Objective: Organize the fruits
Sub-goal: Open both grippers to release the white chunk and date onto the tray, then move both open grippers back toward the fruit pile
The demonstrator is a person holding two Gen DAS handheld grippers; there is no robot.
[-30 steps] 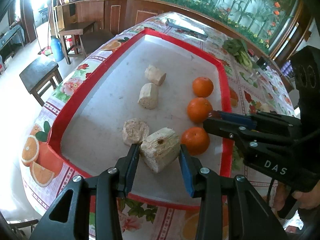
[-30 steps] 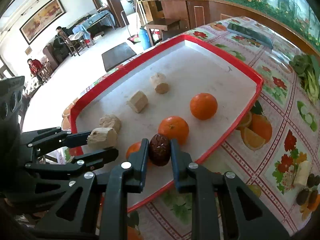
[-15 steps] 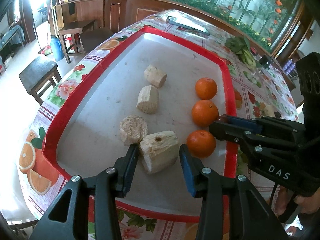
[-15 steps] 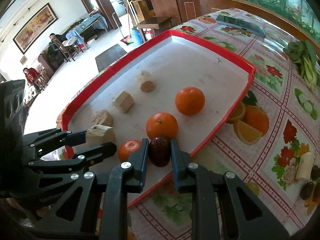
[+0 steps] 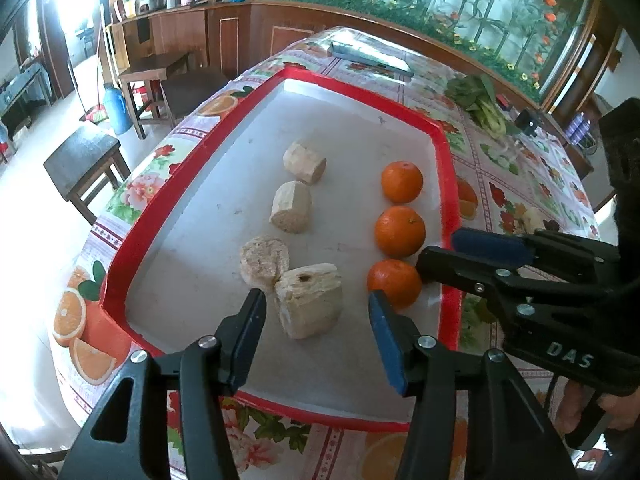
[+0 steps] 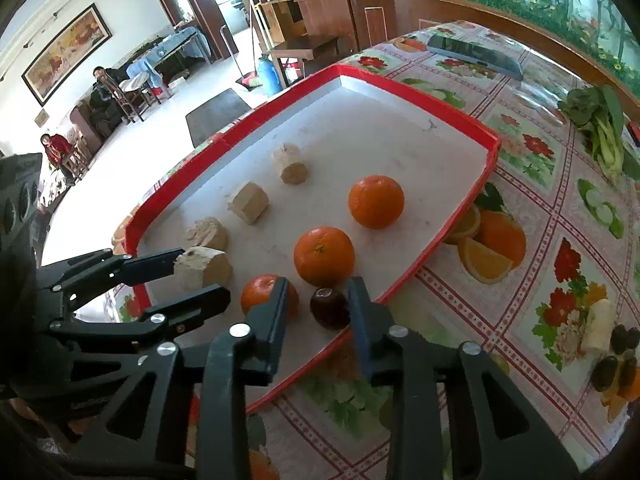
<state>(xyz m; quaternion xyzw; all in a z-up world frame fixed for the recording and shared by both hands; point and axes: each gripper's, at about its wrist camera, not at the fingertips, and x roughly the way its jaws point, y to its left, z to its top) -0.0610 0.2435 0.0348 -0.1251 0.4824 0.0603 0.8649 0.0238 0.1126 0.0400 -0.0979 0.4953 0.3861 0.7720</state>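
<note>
tray's (image 5: 168, 196) far half bare, pale chunks (image 5: 291, 207) lined left, oranges (image 5: 400, 231) right (clear lane between)

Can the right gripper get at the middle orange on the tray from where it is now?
Probably yes. The middle orange sits just beyond the right gripper, top exposed; only the dark fruit, lying between its open jaws, is near.

Left gripper (image 5: 316, 312), jaws just opening, straddles a pale chunk (image 5: 310, 306) near the red tray's (image 5: 160, 196) near edge; three oranges (image 5: 399, 231) line its right edge.
</note>
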